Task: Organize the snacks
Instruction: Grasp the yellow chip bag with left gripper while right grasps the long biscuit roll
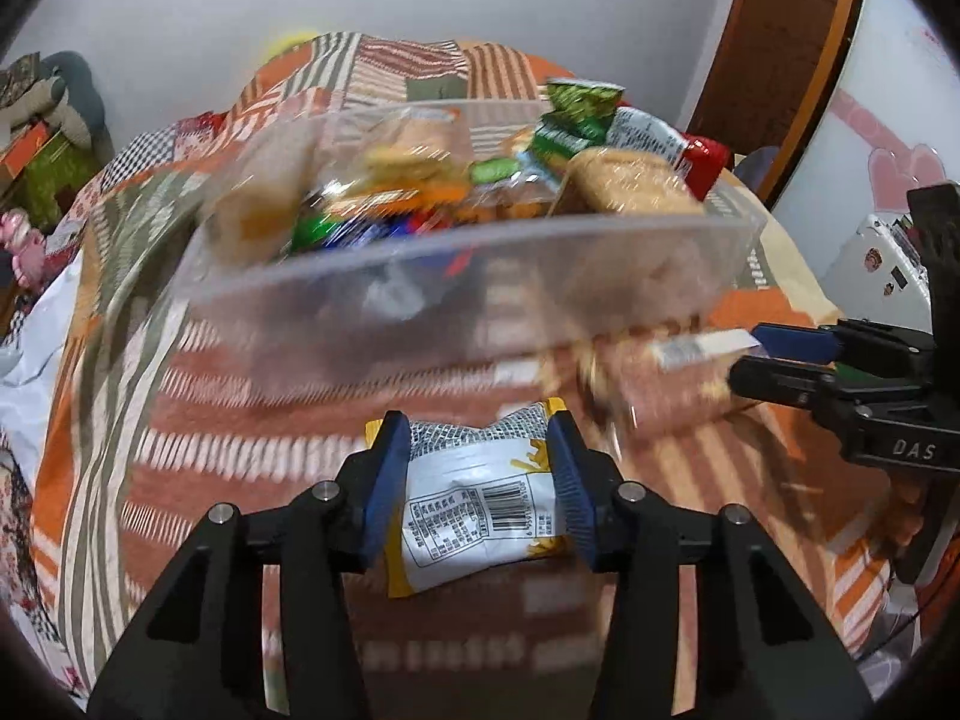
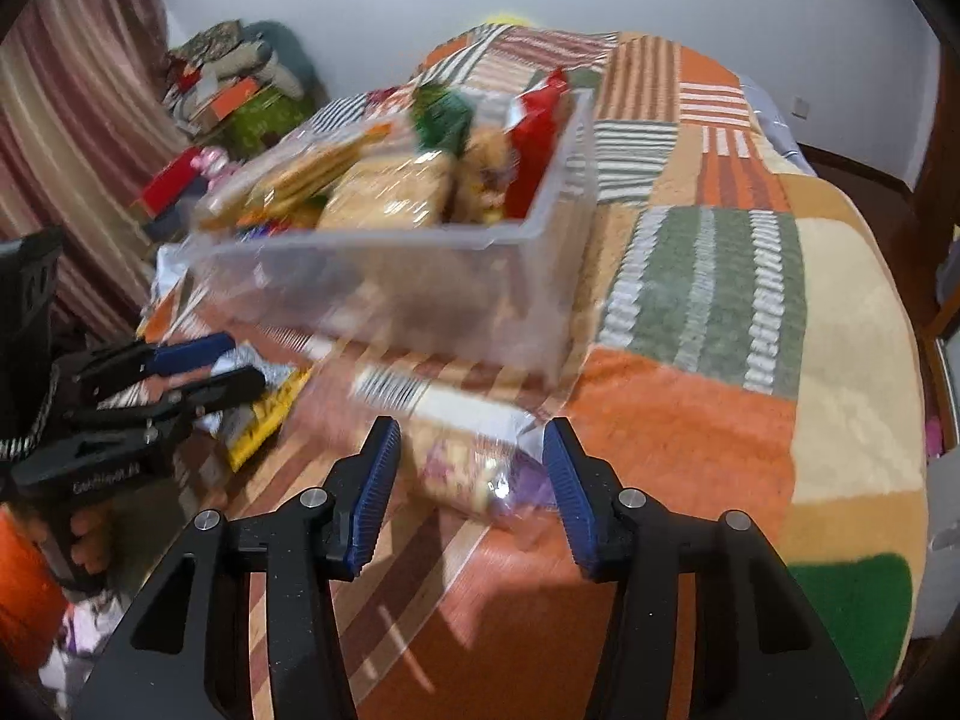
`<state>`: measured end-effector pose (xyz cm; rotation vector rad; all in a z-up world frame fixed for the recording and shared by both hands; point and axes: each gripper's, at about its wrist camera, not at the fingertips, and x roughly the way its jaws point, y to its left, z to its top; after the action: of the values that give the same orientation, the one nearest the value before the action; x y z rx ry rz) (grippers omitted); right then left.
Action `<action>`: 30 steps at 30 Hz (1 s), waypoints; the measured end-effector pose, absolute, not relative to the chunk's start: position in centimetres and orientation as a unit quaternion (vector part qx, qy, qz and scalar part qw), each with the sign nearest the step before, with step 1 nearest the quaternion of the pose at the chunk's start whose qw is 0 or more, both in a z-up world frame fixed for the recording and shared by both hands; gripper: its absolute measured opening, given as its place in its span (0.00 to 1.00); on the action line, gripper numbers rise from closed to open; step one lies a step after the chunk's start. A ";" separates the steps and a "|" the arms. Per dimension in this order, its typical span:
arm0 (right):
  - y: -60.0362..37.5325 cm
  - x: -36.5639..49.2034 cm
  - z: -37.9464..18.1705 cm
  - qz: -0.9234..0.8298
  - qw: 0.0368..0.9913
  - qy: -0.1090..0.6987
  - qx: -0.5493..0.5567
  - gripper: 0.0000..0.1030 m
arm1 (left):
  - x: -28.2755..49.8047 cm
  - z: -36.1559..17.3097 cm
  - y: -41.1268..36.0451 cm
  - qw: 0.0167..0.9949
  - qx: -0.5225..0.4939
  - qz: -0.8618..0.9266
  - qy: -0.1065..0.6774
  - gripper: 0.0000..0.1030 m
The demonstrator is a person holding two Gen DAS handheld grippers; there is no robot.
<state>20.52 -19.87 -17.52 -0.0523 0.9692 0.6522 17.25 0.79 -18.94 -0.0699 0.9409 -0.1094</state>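
clear plastic makes up the snack bin (image 1: pixel 456 276), which sits on the patchwork blanket (image 2: pixel 708 420) already heaped with packets, some poking above its rim. the step in hand looks like loading the last loose packets into it. to do that well, the left gripper (image 1: pixel 477 480) should lift its yellow-and-white snack packet (image 1: pixel 480 498) above the near wall before moving forward, then let go over the lower, left part of the pile so nothing slides back out; a gentle squeeze is enough, since the bag is soft and puffed.

the left gripper's blue pads are narrowed onto that packet, one on each side, pinching it at the middle with the barcode facing up.

the right gripper (image 2: pixel 471 492) stands wide, its pads on either side of a clear-wrapped snack bag (image 2: pixel 474 468) lying on the blanket just before the bin. motion blur is heavy there, so whether the pads touch the wrapper i cannot tell; they seem apart from it.
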 end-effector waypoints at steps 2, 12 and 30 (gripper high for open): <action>-19.4 19.3 -17.6 0.311 0.831 0.460 -0.040 0.45 | 16.1 -18.8 1.4 0.889 -0.035 -0.049 0.454 0.46; -18.2 16.9 -15.4 0.351 0.827 0.433 -0.062 0.47 | 13.2 -17.2 4.2 0.893 -0.056 -0.023 0.445 0.71; -14.4 19.3 -18.6 0.358 0.811 0.451 -0.104 0.48 | 12.9 -20.2 2.8 0.888 -0.053 -0.033 0.455 0.73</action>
<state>19.33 -14.37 -18.57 -0.2214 0.9639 0.7642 12.86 2.82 -20.16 -0.1109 0.9449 -0.0676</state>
